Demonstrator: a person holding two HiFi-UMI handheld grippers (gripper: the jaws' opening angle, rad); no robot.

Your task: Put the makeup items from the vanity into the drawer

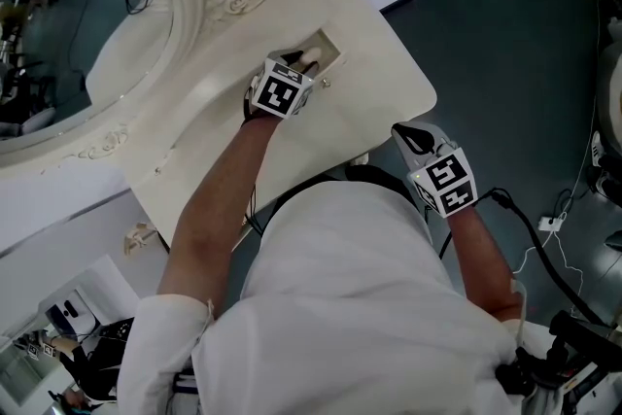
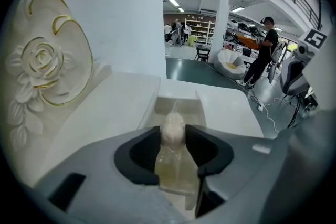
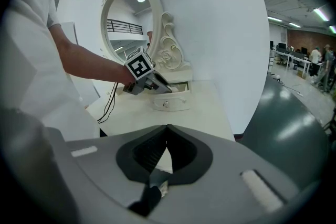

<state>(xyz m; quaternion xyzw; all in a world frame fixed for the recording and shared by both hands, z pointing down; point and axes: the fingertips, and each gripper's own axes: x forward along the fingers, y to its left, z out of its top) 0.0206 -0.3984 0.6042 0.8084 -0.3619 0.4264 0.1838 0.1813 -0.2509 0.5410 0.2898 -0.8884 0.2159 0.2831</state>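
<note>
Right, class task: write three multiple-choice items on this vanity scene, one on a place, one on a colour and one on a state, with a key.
1. Where does the left tool point?
A. into the open drawer
B. at the floor
C. at the mirror glass

2. What colour is the vanity?
A. black
B. creamy white
C. red

3. How do the right tool's jaws stand?
A. wide apart
B. together, with nothing between them
C. closed on a brush

Key:
1 A: the left gripper view shows the open drawer just beyond the wrapped sponge between its jaws.
2 B: the top and the carved frame are pale cream in every view.
3 B: the right gripper view shows the jaw tips meeting, with nothing between them.
</note>
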